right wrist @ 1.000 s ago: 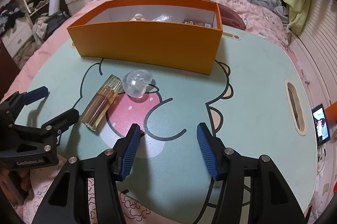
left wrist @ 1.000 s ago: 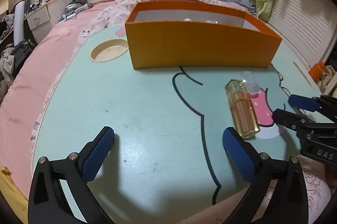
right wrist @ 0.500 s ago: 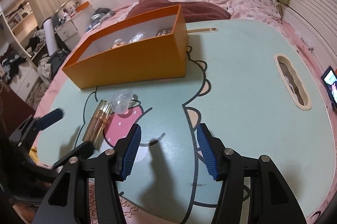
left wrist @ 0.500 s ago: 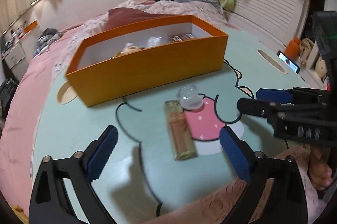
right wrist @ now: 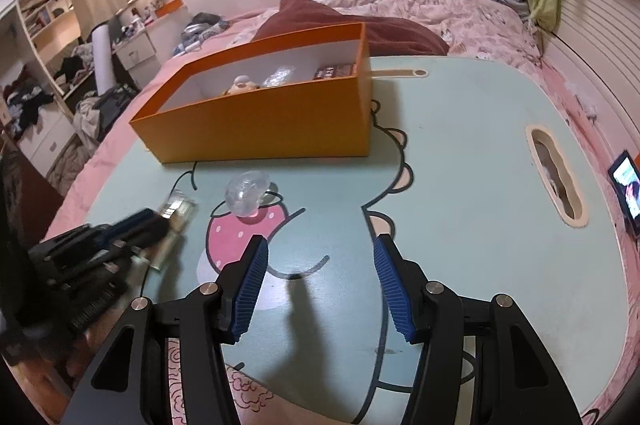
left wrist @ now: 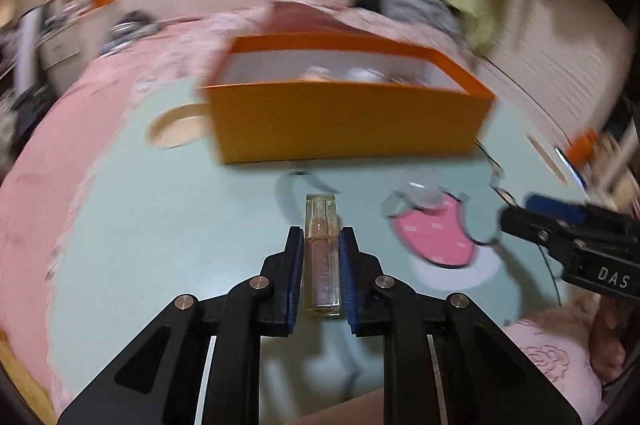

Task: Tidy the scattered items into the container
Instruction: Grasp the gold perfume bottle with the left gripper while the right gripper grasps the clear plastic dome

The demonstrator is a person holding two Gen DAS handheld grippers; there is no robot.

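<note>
My left gripper point(left wrist: 320, 245) is shut on a clear rectangular perfume bottle point(left wrist: 321, 249) with amber liquid, low over the table; it also shows blurred in the right wrist view point(right wrist: 176, 221). A clear round plastic piece point(right wrist: 247, 193) lies on the pink strawberry print, right of the bottle point(left wrist: 416, 195). The orange box point(right wrist: 264, 113) stands behind them with several small items inside. My right gripper point(right wrist: 320, 257) is open and empty, above the table in front of the clear piece.
The mint table point(right wrist: 460, 185) has a cartoon print and an oval handle cut-out point(right wrist: 556, 177) at the right. A lit phone point(right wrist: 628, 189) stands off its right edge. A pink bed with clothes lies behind.
My left gripper has moved in over the bottle and shut on it. My right gripper has stayed open, drifting slightly; the left wrist view is blurred by motion.
</note>
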